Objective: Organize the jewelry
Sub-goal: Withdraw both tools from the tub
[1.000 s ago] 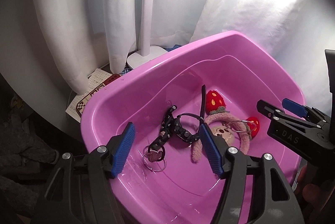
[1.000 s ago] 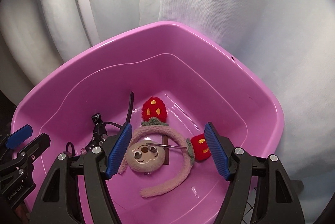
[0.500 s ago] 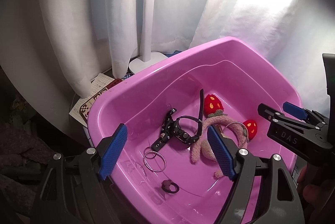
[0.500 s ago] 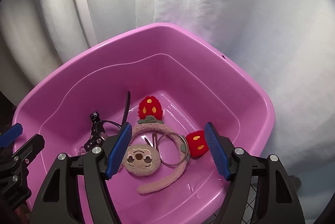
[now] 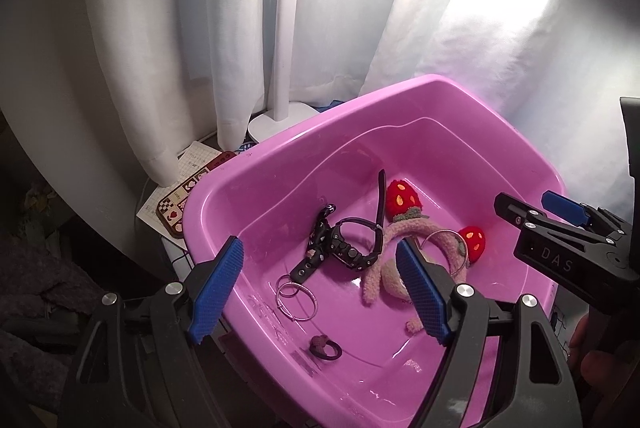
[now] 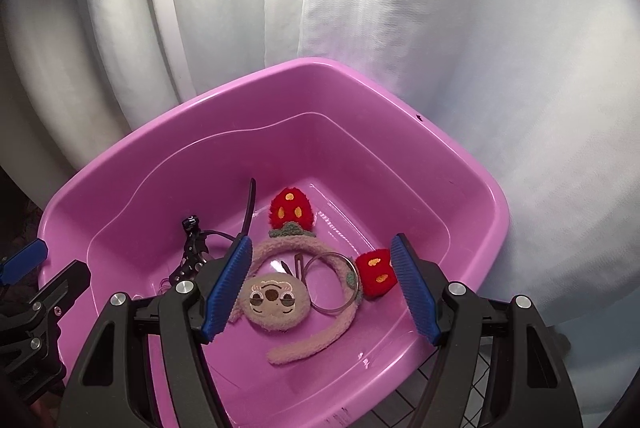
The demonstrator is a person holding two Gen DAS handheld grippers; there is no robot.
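A pink plastic tub (image 5: 280, 144) (image 6: 472, 164) holds the jewelry. On its floor lie a black watch (image 5: 352, 248), a black studded strap (image 5: 314, 252), thin silver bangles (image 5: 296, 298), a small dark hair tie (image 5: 324, 346) and a fuzzy pink headband (image 6: 304, 248) with a sloth face (image 6: 276, 302) and red strawberries (image 6: 292, 210). A silver ring (image 6: 332, 280) rests on the headband. My left gripper (image 5: 320, 288) hangs open above the tub's near left side. Over the headband, my right gripper (image 6: 320, 284) is open too. Neither holds anything.
White curtains (image 5: 180, 28) hang close behind the tub. A white lamp base (image 5: 280, 122) and a patterned card on paper (image 5: 176, 204) sit behind the tub's left corner. Dark cloth (image 5: 36, 292) lies at the left. A wire grid (image 6: 440, 384) shows under the tub's right corner.
Both grippers have drawn back and up from the tub floor, so more of it shows. The hair tie now lies on the floor near the front; the jaws stay equally wide.
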